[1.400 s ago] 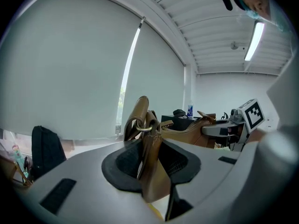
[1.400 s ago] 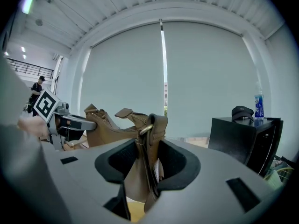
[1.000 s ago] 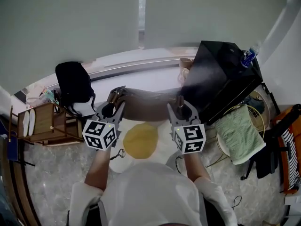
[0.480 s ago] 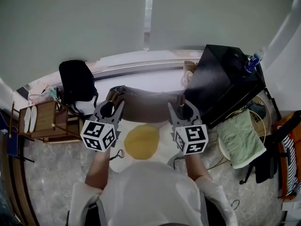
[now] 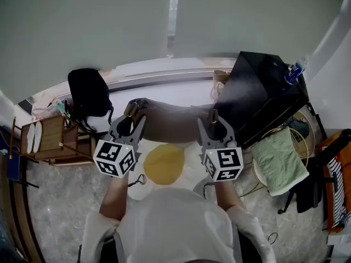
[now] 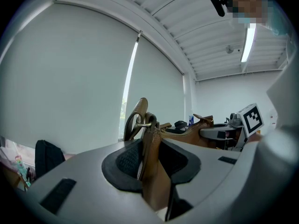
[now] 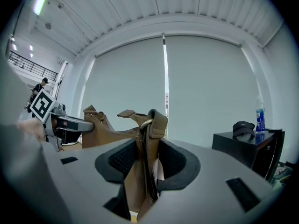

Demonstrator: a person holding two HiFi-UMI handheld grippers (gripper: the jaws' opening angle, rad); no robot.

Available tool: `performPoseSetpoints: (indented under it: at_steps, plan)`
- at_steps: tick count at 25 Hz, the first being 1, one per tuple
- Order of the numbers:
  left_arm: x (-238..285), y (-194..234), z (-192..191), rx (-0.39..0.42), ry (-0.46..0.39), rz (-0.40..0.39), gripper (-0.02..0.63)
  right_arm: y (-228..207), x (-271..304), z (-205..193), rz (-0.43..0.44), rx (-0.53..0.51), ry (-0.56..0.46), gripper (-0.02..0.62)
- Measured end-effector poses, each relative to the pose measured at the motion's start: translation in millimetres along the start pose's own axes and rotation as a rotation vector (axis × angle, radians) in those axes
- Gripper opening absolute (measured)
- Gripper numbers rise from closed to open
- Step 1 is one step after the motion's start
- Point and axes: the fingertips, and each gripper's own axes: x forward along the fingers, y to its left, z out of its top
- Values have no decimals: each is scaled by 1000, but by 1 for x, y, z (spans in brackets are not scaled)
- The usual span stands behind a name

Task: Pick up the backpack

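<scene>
A brown leather backpack [image 5: 170, 122] hangs stretched between my two grippers, in front of the person's chest and above the floor. My left gripper [image 5: 130, 124] is shut on its left end, where a strap with a metal ring [image 6: 140, 123] stands up between the pads [image 6: 126, 160]. My right gripper [image 5: 214, 127] is shut on the right end; folded brown leather and a ring [image 7: 148, 125] fill the gap between its jaws. In the right gripper view the body of the backpack [image 7: 105, 125] runs off to the left towards the other gripper.
A black bag [image 5: 86, 95] leans on the window ledge at the left, above a wooden shelf [image 5: 52, 141]. A black cabinet [image 5: 258, 97] with a water bottle [image 5: 292, 73] stands at the right. A yellow round cushion [image 5: 164, 163] lies below the backpack, a green towel [image 5: 279, 158] to the right.
The left gripper has risen slightly with its end of the backpack. Both grips are unchanged, and the right gripper has stayed put.
</scene>
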Motion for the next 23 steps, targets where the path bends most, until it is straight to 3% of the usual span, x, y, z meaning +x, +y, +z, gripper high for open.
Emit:
performPoseSetpoints:
  at_steps: [23]
  plan:
    - [-16,-13,-2,-25,-7,-15,121,7,-21,4,-11,-11,-7,164]
